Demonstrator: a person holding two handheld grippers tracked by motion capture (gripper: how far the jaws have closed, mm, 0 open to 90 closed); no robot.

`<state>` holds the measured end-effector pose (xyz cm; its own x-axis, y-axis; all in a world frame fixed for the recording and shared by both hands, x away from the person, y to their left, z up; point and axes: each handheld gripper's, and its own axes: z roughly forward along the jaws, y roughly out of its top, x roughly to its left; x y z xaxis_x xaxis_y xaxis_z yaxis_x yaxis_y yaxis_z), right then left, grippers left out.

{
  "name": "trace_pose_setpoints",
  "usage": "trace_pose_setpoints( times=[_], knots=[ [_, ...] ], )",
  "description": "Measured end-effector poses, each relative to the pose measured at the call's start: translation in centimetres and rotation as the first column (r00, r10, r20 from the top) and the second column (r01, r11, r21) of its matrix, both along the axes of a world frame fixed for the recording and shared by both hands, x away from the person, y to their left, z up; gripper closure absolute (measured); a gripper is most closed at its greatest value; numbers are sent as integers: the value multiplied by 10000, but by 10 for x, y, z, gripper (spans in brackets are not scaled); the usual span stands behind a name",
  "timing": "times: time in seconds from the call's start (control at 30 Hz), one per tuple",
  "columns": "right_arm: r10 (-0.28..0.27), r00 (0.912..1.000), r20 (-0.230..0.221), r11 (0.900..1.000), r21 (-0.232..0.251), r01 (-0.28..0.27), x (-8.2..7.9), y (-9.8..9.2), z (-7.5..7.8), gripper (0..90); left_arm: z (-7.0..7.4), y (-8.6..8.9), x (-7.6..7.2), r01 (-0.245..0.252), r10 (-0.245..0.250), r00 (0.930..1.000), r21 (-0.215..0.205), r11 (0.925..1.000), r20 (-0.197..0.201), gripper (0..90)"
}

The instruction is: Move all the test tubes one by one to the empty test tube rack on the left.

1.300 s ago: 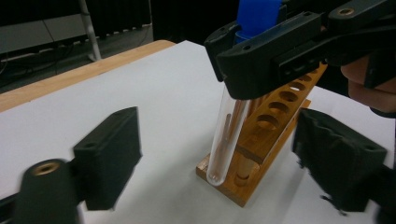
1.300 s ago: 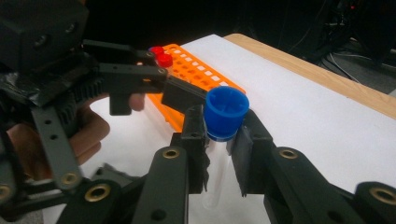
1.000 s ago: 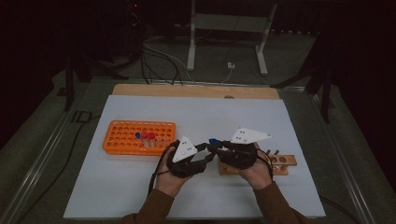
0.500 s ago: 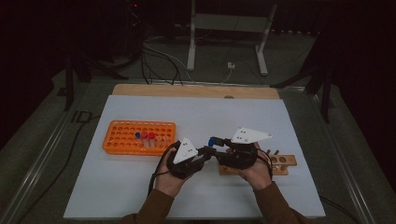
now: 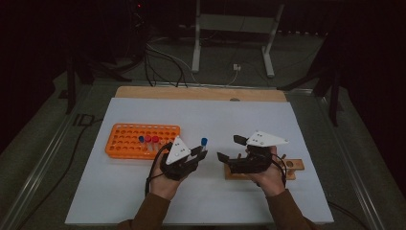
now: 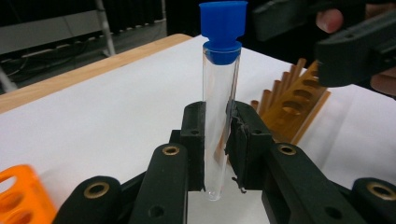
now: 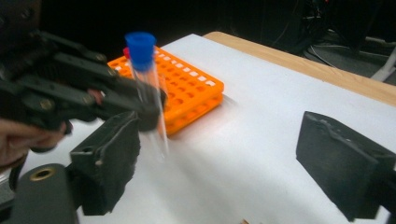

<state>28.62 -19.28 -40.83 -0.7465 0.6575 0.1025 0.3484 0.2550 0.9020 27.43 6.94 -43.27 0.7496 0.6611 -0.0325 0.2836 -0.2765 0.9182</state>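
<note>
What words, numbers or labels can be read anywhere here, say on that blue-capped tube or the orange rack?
None can be read. The blue-capped tube is clear and bare of print, the orange rack and the wooden rack carry no lettering, and the small dots on the grey plates are too tiny to make out.

Both forearms come in from the near edge of the counter, sleeves showing, each hand wrapped around its tool from below. The left gripper [image 5: 198, 154] points up and to the right, its jaws pressed together on a clear tube with a blue cap [image 6: 222, 98], held upright. The right gripper [image 5: 231, 148] points left toward it, its jaws having just been opening, wide apart with nothing between them.
</note>
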Motion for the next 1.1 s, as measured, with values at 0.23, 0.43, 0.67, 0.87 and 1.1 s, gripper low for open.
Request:
trace_pose_setpoints(
  times=[0.23, 0.43, 0.67, 0.87, 1.1],
  knots=[
    [-290, 9995, 93, 9995, -157, 291, -1, -10, -3, 79, 1, 17, 0, -491, 491, 9988, -142, 9987, 11, 774],
    [-446, 9989, 105, 9986, -295, 449, -1, -19, -5, 39, 2, 30, 0, -728, 729, 9973, -211, 9971, 28, 774],
    [-657, 9978, 41, 9975, -239, 658, -1, -28, -8, 1, 2, 49, -2, -1049, 1049, 9945, -263, 9941, -34, 774],
    [-816, 9967, 4, 9964, -225, 816, -1, -34, -10, 1, 2, 66, -4, -1375, 1374, 9905, -284, 9901, -44, 773],
    [-942, 9956, -12, 9952, -250, 941, -2, -39, -12, 1, 0, 86, -7, -1773, 1772, 9842, -310, 9837, -43, 773]
  ],
)
